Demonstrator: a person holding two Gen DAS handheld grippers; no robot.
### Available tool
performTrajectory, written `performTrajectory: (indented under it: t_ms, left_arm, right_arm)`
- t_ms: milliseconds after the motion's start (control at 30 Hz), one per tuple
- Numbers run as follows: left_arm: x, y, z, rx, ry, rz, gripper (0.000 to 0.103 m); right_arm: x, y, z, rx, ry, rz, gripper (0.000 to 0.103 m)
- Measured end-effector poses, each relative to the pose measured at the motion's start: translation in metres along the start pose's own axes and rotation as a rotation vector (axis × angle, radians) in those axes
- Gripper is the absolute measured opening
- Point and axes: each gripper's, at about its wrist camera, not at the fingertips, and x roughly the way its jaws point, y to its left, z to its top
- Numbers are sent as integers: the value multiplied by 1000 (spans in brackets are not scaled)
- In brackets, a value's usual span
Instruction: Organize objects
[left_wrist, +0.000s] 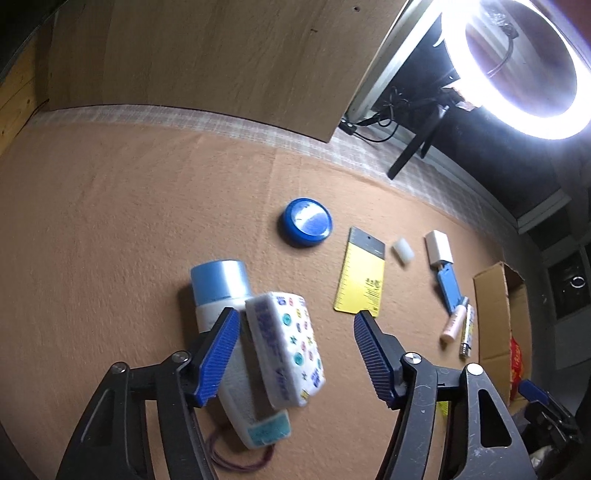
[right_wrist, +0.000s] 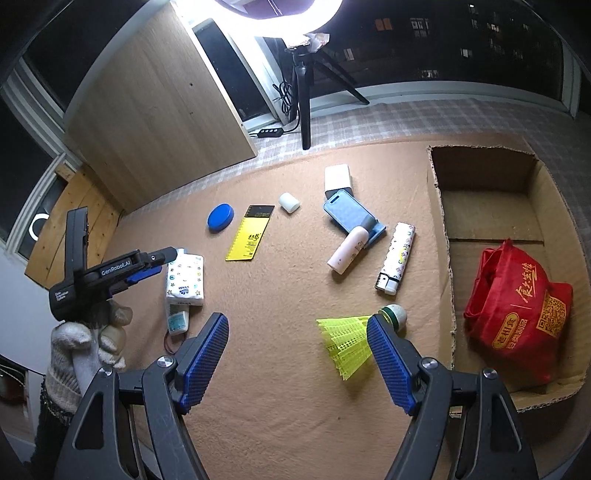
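Sorting barely begun

Left wrist view: the left hand-held gripper is seen spread open around a white patterned tissue pack, one pad beside it, nothing yet clamped.

Right wrist view: the right hand-held gripper is released and empty. Only a red cloth bag is held in the brown cardboard box; a yellow plastic shuttlecock and other items are left on the tan-covered desk.

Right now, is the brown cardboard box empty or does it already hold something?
Not empty. The brown cardboard box is open-topped and holds a crumpled red fabric bag printed with gold characters; nothing else shows inside.
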Motion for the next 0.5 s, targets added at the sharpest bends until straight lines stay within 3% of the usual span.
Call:
performTrajectory:
  t_ms: [133,300,500]
  left_arm:
    - [8,1,3,4,14,-2,49]
    - [17,-6,2,38,35,1,36]
    - [28,-18,-8,70,72,-6,36]
  right_arm:
    - [2,-1,1,3,6,-2,74]
    - [4,-2,1,3,10,0,74]
    - [5,-6,2,13,10,0,74]
